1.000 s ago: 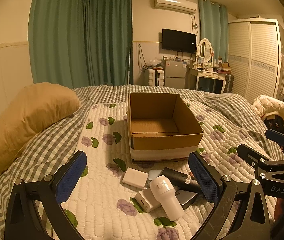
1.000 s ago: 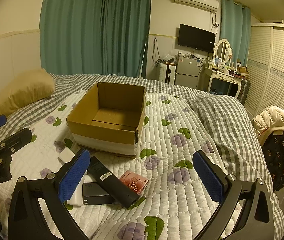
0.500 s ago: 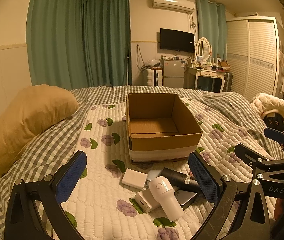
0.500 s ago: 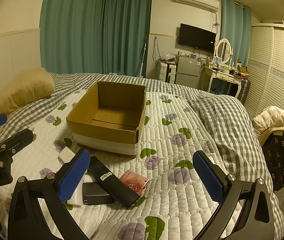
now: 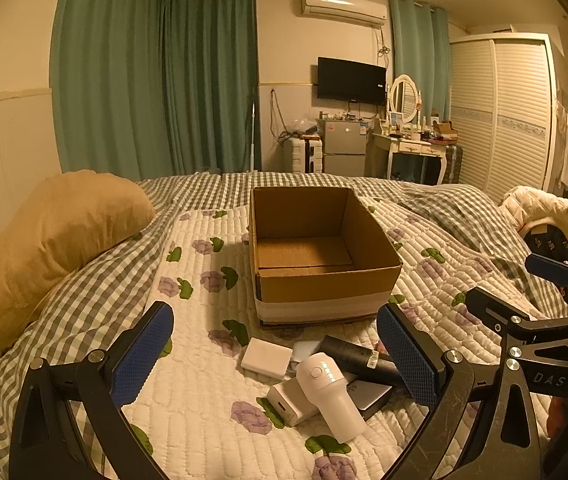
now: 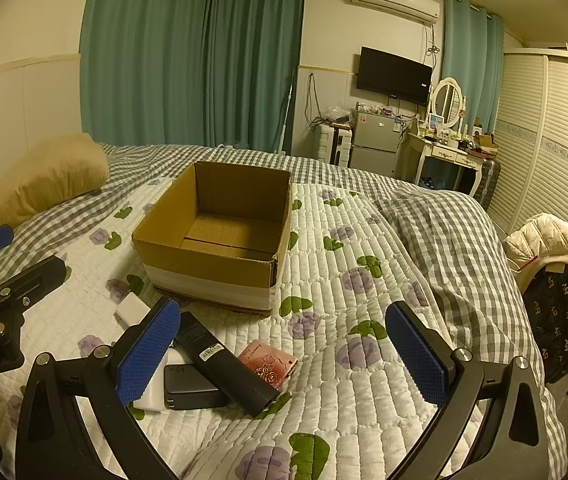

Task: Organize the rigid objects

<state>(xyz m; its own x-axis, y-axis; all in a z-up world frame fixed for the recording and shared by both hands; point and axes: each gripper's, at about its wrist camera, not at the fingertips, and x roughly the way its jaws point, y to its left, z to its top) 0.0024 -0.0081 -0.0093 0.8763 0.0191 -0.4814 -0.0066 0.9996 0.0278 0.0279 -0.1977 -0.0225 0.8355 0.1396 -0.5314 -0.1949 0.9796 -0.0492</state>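
The box [image 5: 326, 280] is brown cardboard with a white band round its base. Under it the quilt [image 5: 200, 380] is white with purple flowers and green leaves; beyond the box the blanket [image 6: 456, 232] is grey-and-white check. In front of the box lie a white case [image 5: 266, 358], a black tube [image 6: 224, 364] and a pink rose-printed card [image 6: 270, 364]. Left of the box, a tan pillow [image 5: 56, 232]. Behind it, green curtains [image 5: 156, 80]

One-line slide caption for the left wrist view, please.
Open left gripper above a pile of small devices on the quilt, before an empty cardboard box; open right gripper alongside.
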